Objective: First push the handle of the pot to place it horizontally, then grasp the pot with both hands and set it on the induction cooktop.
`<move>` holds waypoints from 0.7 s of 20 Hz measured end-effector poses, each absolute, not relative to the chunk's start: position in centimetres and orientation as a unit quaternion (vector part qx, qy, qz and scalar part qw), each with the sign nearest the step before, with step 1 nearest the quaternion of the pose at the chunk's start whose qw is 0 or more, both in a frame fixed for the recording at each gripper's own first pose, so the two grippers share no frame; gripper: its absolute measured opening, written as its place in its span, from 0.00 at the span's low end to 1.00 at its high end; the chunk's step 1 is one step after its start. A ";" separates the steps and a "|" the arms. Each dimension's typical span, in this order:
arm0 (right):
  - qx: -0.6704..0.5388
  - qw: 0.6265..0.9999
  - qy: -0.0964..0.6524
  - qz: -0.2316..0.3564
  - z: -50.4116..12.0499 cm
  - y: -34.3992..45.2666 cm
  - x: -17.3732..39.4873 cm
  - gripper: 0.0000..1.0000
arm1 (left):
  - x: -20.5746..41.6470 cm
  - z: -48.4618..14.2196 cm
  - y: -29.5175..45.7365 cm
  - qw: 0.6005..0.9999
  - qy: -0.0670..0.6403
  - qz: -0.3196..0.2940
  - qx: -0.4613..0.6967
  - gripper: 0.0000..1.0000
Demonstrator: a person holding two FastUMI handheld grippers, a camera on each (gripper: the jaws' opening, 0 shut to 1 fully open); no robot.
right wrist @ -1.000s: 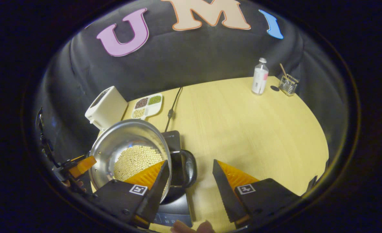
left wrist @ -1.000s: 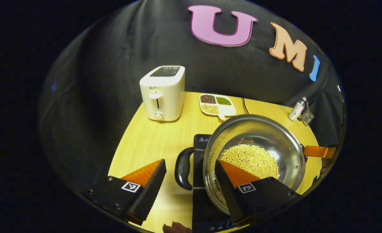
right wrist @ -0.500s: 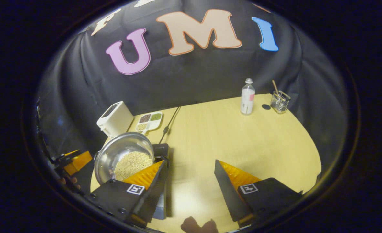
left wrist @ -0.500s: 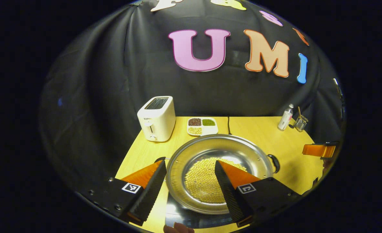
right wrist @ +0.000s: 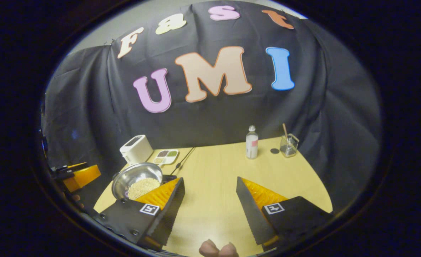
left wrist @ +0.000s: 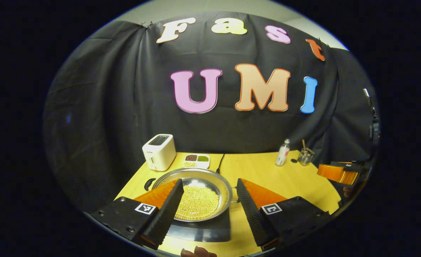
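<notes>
Both jaws are held wide apart, nothing gripped, on the left gripper (left wrist: 208,200) and right gripper (right wrist: 209,200); the pot (left wrist: 196,194) is seated on the induction cooktop (left wrist: 210,230).

Pot (left wrist: 192,178): shiny silver steel w/ black handle (left wrist: 148,184), holding pale yellow beans (left wrist: 198,201). Cooktop (left wrist: 210,230): glossy black. Table (right wrist: 224,167): light yellow wood grain. Toaster (left wrist: 159,152): cream white. Tray (left wrist: 196,161): white, w/ dark red, green & yellow sections. Bottle (right wrist: 252,142): clear, white label showing pink. Cup (right wrist: 289,145): clear glass.
</notes>
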State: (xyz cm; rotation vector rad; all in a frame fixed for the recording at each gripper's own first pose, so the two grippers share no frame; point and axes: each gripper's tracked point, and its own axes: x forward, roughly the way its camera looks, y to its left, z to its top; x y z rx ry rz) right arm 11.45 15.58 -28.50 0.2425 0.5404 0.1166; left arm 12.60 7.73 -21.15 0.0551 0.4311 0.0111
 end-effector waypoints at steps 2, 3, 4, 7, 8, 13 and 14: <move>0.119 0.960 0.248 0.050 -26.7 14.0 10.8 0.87 | 12.2 -19.1 6.1 0.980 0.196 -0.002 0.023 0.92; 0.123 0.961 0.241 0.052 -25.4 13.7 10.6 0.90 | 12.0 -17.9 5.4 0.983 0.184 -0.006 0.023 0.88; 0.125 0.964 0.230 0.055 -24.0 13.5 10.3 0.88 | 11.8 -16.3 4.8 0.986 0.165 -0.010 0.025 0.92; 0.115 0.974 0.192 0.046 -19.9 11.9 9.4 0.87 | 10.9 -12.9 2.8 0.992 0.125 -0.025 0.025 0.87; 0.110 0.977 0.179 0.044 -18.5 11.8 8.9 0.90 | 10.6 -11.7 2.2 0.993 0.112 -0.031 0.029 0.91; 0.089 0.985 0.142 0.032 -13.7 11.9 6.1 0.87 | 8.3 -7.3 1.1 0.996 0.068 -0.056 0.020 0.87; 0.083 0.986 0.142 0.029 -13.1 11.9 5.4 0.90 | 7.8 -7.1 1.3 0.996 0.075 -0.052 0.014 0.90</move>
